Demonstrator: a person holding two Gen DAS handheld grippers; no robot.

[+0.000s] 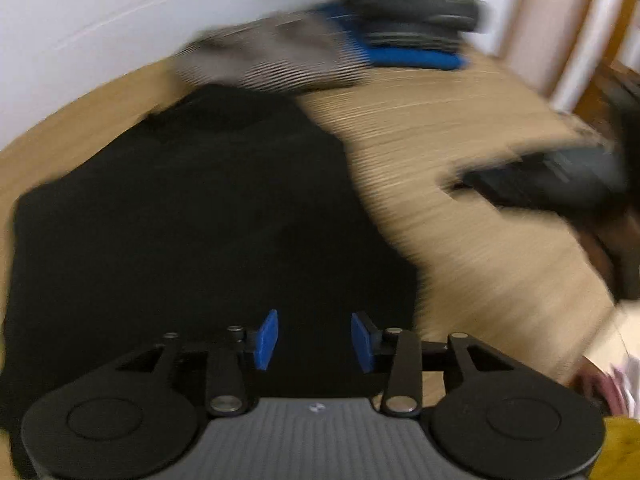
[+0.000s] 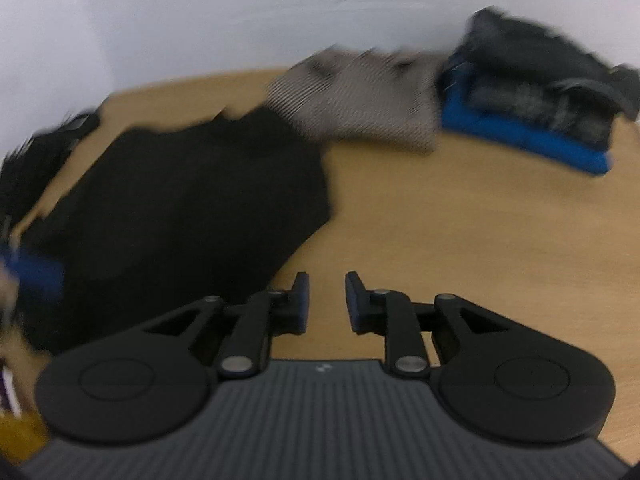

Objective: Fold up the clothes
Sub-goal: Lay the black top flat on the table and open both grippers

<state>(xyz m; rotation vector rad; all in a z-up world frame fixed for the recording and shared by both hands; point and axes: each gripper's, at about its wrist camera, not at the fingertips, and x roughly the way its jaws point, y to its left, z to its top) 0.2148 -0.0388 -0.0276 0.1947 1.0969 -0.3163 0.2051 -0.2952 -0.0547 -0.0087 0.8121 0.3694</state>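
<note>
Left wrist view: the left gripper (image 1: 314, 340) hovers over the black garment (image 1: 192, 216), jaws apart, empty. The right gripper (image 2: 327, 302), parted and empty, hangs over bare table (image 2: 460, 220) beside it.

A black garment (image 1: 192, 216) is spread flat on the wooden surface (image 2: 460, 232). Beyond it a grey striped garment (image 2: 360, 100) is crumpled beside a folded stack (image 2: 536, 96) of dark and blue clothes.

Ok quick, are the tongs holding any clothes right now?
Left tongs: open, holding nothing, over the black garment.
Right tongs: open, holding nothing, over the bare wooden table.
</note>
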